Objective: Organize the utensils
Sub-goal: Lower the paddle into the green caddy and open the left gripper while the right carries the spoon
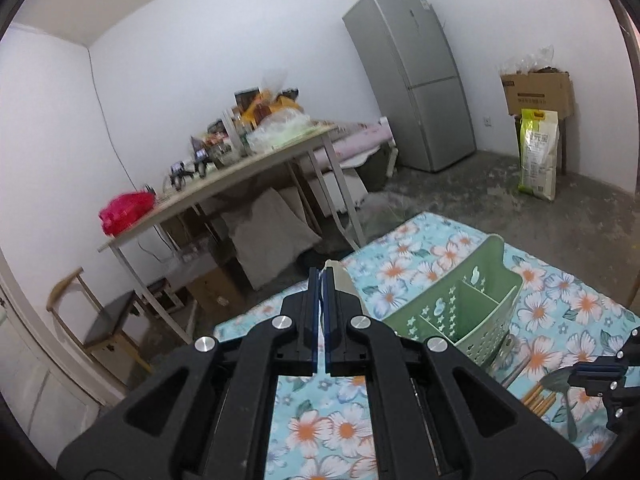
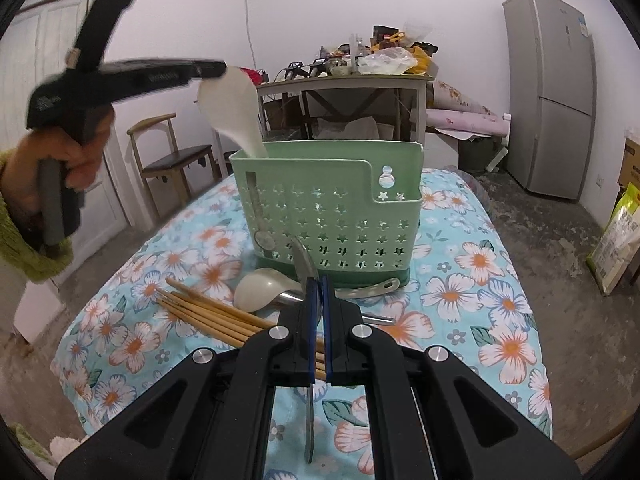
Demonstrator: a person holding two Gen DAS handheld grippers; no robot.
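Observation:
My left gripper (image 1: pixel 320 273) is shut on the wide end of a white rice paddle (image 1: pixel 340 280). In the right wrist view it (image 2: pixel 218 69) hangs high at the left, held by a hand in a green sleeve. The paddle (image 2: pixel 234 108) slants down, its narrow end at the left rear corner of the green utensil caddy (image 2: pixel 332 208). My right gripper (image 2: pixel 319 280) is shut on a metal spoon (image 2: pixel 309 420), low in front of the caddy. On the floral cloth (image 2: pixel 480 288) below lie several wooden chopsticks (image 2: pixel 208 312) and a beige ladle (image 2: pixel 260 288).
The caddy (image 1: pixel 460 312) has divided compartments. My right gripper (image 1: pixel 580 376) shows at the right edge of the left wrist view, over chopsticks (image 1: pixel 540 398). Beyond the cloth stand a cluttered table (image 1: pixel 240 176), a chair (image 2: pixel 176 160), a fridge (image 1: pixel 416 80) and a rice bag (image 1: pixel 538 154).

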